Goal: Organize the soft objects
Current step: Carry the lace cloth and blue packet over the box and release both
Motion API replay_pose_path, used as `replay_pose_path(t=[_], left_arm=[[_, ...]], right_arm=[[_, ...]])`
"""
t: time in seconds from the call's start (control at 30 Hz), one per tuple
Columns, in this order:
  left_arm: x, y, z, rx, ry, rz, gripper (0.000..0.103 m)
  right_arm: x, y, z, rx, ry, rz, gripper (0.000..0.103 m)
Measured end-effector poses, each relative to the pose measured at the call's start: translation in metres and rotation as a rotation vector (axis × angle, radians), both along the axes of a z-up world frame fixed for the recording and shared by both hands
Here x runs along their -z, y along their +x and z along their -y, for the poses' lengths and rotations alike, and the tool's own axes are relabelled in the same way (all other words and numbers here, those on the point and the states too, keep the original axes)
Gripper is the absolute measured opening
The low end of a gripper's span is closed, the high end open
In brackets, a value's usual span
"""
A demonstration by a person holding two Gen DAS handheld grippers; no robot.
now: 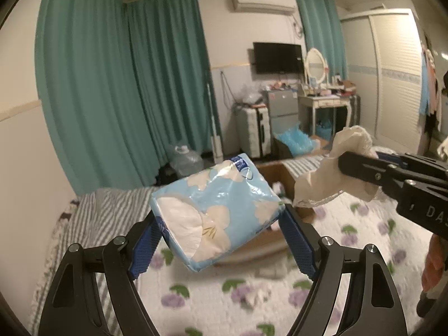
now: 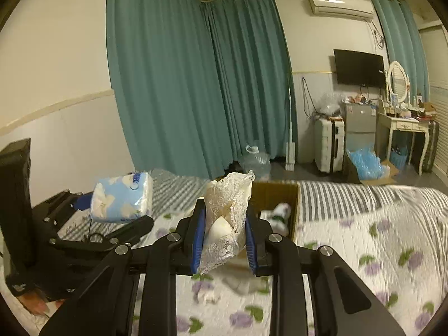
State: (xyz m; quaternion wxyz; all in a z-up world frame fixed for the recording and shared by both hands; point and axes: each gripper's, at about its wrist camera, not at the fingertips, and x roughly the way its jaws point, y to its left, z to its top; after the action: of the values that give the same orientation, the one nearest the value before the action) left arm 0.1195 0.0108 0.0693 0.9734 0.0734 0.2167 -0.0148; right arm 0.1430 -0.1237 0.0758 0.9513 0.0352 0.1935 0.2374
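My left gripper (image 1: 221, 224) is shut on a light blue tissue pack (image 1: 215, 210) with white flower print, held in the air above the bed. The same pack (image 2: 123, 198) shows at the left of the right wrist view, in the left gripper (image 2: 112, 210). My right gripper (image 2: 224, 229) is shut on a cream lace-trimmed cloth (image 2: 226, 218), also lifted above the bed. In the left wrist view this cloth (image 1: 330, 173) hangs from the right gripper (image 1: 350, 165) at the right. An open cardboard box (image 2: 282, 193) sits on the bed behind both, with a white and dark item inside.
The bed has a floral quilt (image 2: 378, 252) and a striped sheet (image 1: 92, 212). A small white item (image 2: 240, 285) lies on the quilt near me. Teal curtains (image 2: 182, 84), a water jug (image 2: 256, 162), a suitcase (image 2: 329, 145) and a dressing table (image 2: 403, 128) stand beyond the bed.
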Motion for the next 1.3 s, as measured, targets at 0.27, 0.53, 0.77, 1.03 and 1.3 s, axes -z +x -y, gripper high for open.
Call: replay_pose_path(t=[0.27,0.53,0.77,1.03,1.3], left_arm=[[0.038,0.097,-0.006,-0.033,0.031,-0.033,0.081],[0.103,0.177,-0.004,-0.046,0.032,-0.16,0.081],[0.112,0.181,0.01,-0.009,0.056,-0.159,0.086],[0.084,0.163,0.009,-0.077,0.07,-0.175,0.087],[0.008,0.102,0.016,-0.069,0.064,-0.059,0.088]], right_arm=[[0.012,0.099,-0.018,0.019,-0.033,0.012,0.025],[0.077,0.211,-0.031,0.017,-0.075,-0.138,0.025],[0.105,0.251,-0.037,0.012,-0.038,-0.186,0.059],[0.069,0.228,-0.024,0.083,0.0,-0.102,0.084],[0.012,0.146,0.015,0.15,-0.018,-0.024,0.09]])
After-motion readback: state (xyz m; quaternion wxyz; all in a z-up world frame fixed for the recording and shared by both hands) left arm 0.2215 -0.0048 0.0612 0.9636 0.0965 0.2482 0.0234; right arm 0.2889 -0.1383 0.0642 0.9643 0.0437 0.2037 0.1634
